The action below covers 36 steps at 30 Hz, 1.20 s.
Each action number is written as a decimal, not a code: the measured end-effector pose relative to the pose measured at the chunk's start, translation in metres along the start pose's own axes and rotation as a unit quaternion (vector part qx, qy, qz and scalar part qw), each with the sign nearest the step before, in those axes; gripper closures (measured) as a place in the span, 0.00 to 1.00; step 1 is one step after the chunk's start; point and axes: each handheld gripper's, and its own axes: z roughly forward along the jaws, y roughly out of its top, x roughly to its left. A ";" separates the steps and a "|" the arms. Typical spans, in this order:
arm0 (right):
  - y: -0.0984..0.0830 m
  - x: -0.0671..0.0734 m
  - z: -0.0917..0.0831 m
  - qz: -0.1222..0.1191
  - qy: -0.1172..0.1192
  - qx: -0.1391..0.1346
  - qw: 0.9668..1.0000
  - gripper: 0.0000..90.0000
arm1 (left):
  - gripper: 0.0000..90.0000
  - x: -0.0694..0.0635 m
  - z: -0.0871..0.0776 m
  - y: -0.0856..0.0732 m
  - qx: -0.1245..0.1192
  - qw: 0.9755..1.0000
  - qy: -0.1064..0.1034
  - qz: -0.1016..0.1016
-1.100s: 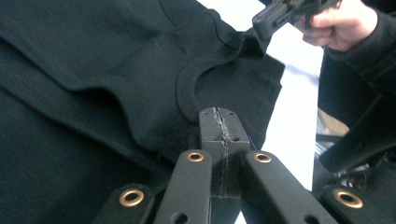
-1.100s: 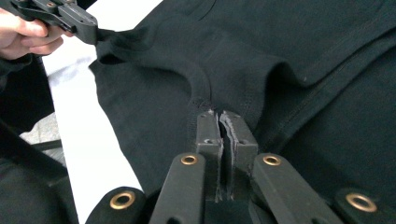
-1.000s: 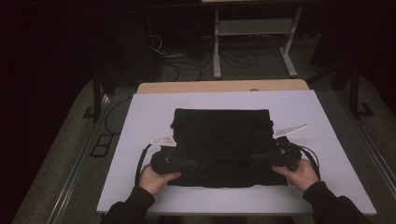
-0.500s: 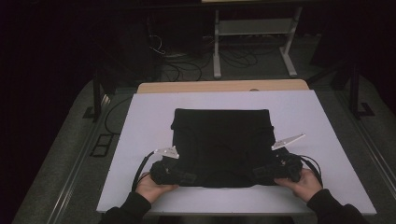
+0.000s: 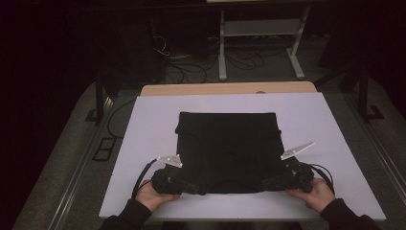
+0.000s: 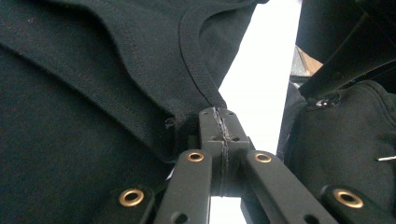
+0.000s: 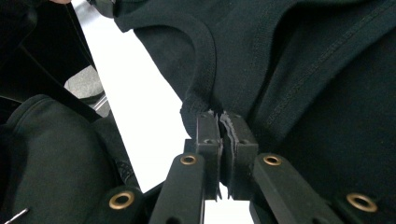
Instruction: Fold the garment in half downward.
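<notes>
Black garment lies on white table, near edge clamped by left gripper and right gripper.

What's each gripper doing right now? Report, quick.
Left gripper: shut on the black garment, pinching its near edge.
Right gripper: shut on the black garment, pinching its near edge too.

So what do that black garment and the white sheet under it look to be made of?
Black garment: seemingly knit cotton jersey, matte; fine weave, ribbed neckband and stitched seams show. White sheet: smooth, flat, matte, perhaps paper or plastic board; hard to tell.
</notes>
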 end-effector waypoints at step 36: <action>0.002 0.012 -0.010 -0.029 -0.036 -0.024 0.999 0.48 | 0.54 -0.011 -0.017 -0.002 -0.048 0.997 0.047 0.030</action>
